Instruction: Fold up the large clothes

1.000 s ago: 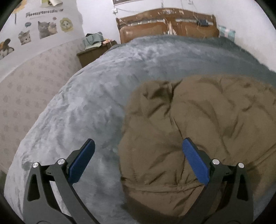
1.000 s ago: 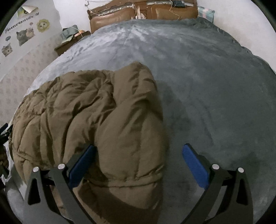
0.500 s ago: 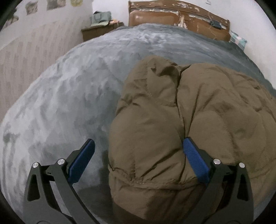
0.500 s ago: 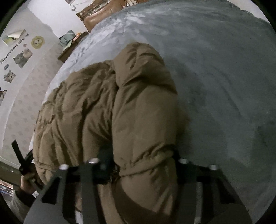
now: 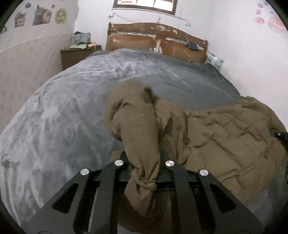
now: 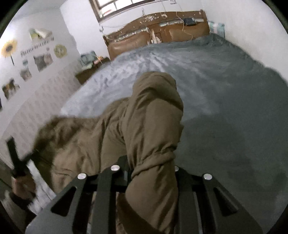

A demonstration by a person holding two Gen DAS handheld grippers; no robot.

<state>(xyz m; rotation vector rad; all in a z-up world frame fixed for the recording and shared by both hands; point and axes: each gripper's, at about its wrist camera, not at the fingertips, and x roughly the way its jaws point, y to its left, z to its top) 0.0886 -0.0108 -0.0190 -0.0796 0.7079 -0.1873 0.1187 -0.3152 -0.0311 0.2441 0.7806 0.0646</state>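
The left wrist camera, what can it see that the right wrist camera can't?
Only the left wrist view shows the pink flower stickers and the left hand-held gripper, closing on a bunched bit of the brown puffy jacket.

Only the right wrist view shows the sunflower sticker, the person's hand, and the right hand-held gripper, closing on another jacket part.

Both show the jacket, the grey blanket, the wooden headboard and the window.

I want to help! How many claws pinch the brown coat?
2. The left claw is closing on one bunched end of the coat; the right claw, closing on another.
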